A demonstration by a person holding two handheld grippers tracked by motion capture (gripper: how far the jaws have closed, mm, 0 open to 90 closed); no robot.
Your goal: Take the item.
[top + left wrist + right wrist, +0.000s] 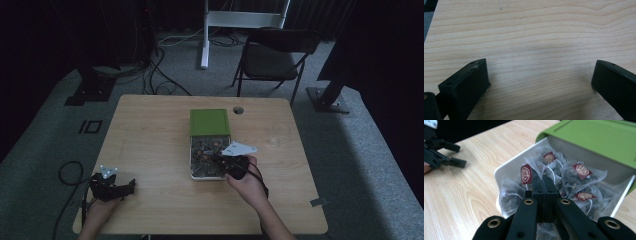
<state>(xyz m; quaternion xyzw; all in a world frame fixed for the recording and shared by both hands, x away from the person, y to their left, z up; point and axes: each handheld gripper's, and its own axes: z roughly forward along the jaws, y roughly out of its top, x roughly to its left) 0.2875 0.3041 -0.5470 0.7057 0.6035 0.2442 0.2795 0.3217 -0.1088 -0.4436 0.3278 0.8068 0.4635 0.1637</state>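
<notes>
At the lower left of the high view the left gripper (113, 186) is resting on the table (150, 135), its jaws spread wide over bare wood. At centre frame, the white box (192, 172) with its green lid (209, 121) slid back is holding a heap of tea bags. The right gripper (543, 178) is pinching one tea bag (541, 168) at its peaked top. It is probably light, soft and tearable, so that gathered mesh near the tag (526, 174) looks the best hold.

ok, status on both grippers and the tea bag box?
Right gripper shut on tea bag in white box. Left gripper open over bare table. Green lid slid back; nothing blocking.
</notes>
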